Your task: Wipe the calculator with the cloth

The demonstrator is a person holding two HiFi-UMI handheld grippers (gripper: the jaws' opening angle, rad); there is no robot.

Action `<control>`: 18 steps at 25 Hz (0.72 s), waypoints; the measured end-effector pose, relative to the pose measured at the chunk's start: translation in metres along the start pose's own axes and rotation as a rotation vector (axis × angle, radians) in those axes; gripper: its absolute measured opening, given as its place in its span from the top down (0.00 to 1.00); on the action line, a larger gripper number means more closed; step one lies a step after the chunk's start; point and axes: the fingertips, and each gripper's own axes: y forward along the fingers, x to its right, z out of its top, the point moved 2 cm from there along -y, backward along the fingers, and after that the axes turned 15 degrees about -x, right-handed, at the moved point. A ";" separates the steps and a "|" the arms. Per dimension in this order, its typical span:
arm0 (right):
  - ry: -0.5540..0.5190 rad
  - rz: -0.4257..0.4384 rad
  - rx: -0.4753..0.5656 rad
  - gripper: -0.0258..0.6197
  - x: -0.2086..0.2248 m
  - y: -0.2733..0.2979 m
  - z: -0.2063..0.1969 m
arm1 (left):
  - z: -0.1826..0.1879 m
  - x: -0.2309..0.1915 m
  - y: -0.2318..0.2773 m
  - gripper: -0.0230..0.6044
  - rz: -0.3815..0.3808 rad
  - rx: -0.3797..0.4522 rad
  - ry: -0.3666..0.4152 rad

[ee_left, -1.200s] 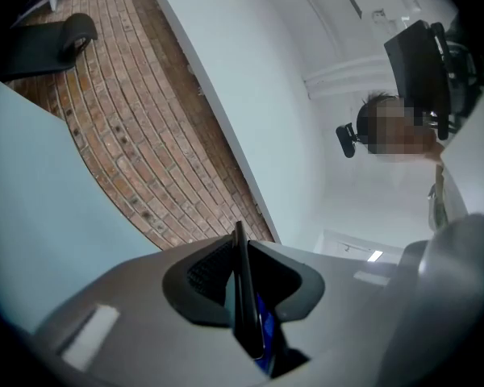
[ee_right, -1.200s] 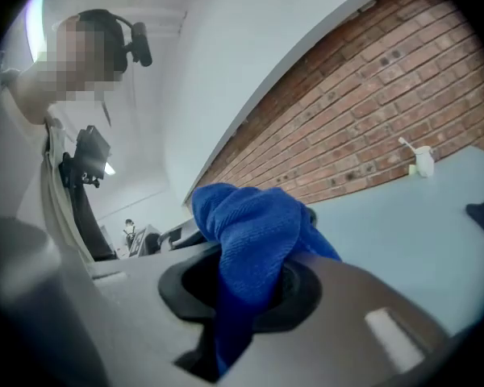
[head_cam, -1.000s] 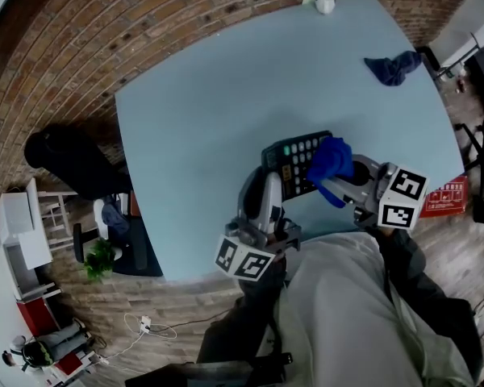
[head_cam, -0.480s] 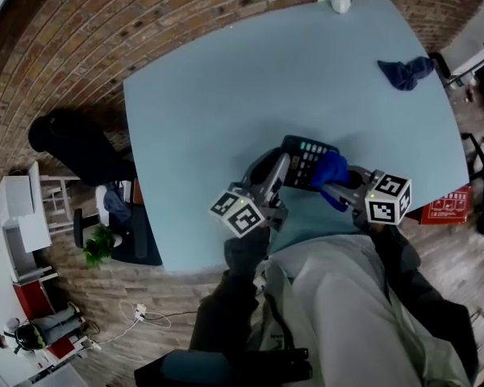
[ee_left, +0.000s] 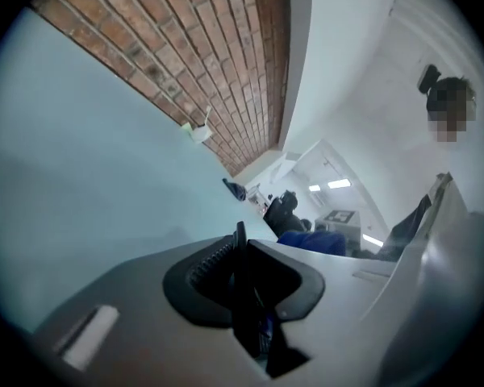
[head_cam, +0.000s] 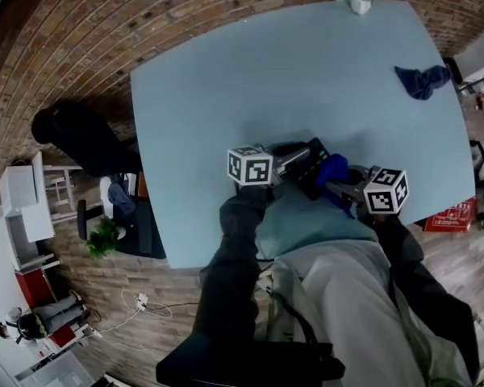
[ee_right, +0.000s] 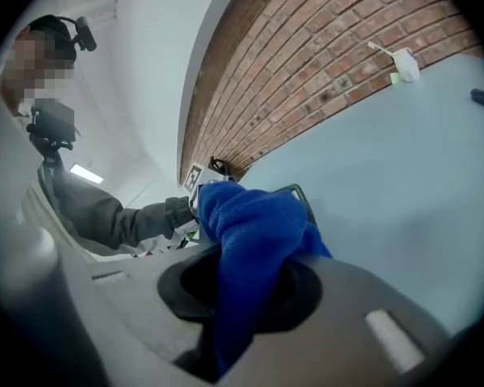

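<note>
Wiping grip: the left claw (head_cam: 292, 160) is clamped on the edge of the black keypad calculator (head_cam: 315, 166), lower centre of the head view by the near edge of the pale blue bench (head_cam: 226, 95); the right claw (head_cam: 340, 185), pinching the bright blue cloth (head_cam: 333, 170), should sweep flat across the keys with light, even pressure

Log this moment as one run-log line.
left hand-held gripper: shut on calculator | right hand-held gripper: shut on cloth | cloth beside calculator, contact unclear | location: near table edge
</note>
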 end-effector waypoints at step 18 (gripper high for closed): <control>-0.214 -0.279 -0.180 0.71 0.043 0.027 0.021 | 0.072 -0.018 -0.009 0.47 0.252 0.032 0.386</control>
